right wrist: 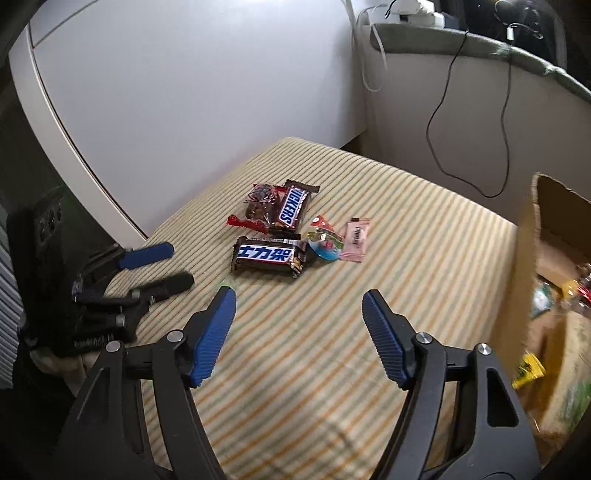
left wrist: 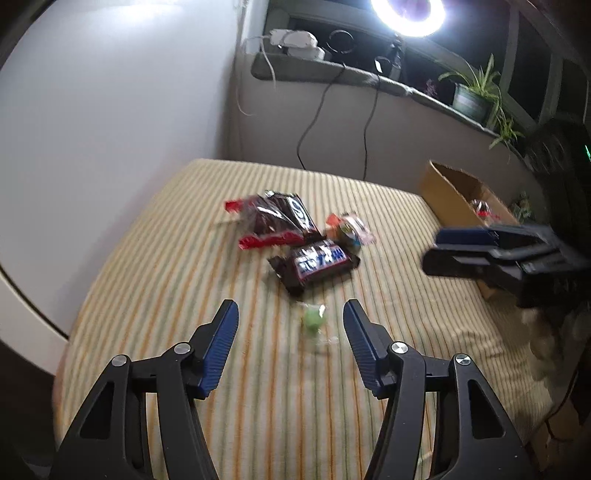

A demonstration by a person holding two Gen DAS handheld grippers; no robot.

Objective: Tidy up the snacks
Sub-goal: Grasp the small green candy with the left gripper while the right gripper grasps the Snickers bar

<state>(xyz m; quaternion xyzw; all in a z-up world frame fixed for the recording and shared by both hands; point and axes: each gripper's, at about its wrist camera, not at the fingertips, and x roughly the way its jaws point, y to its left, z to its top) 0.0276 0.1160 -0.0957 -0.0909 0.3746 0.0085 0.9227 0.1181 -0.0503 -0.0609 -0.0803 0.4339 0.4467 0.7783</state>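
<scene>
Several snacks lie in a cluster on the striped cloth (left wrist: pixel 184 295): a Snickers bar with Chinese lettering (left wrist: pixel 317 264) (right wrist: pixel 267 254), a second Snickers bar (right wrist: pixel 295 208), a clear bag with red edges (left wrist: pixel 264 225) (right wrist: pixel 258 206), a colourful candy (right wrist: pixel 325 242) and a pink packet (right wrist: pixel 355 239). A small green wrapped candy (left wrist: pixel 312 321) lies between and just ahead of my left gripper's (left wrist: pixel 291 314) open fingers. My right gripper (right wrist: pixel 299 302) is open and empty, short of the cluster. It also shows in the left wrist view (left wrist: pixel 443 254), and the left gripper in the right wrist view (right wrist: pixel 173 266).
An open cardboard box (left wrist: pixel 450 192) (right wrist: pixel 546 258) with several snacks inside stands at the cloth's right edge. A white wall and cabinet are to the left. A ledge behind holds cables, a ring light (left wrist: pixel 406 14) and a potted plant (left wrist: pixel 474 98).
</scene>
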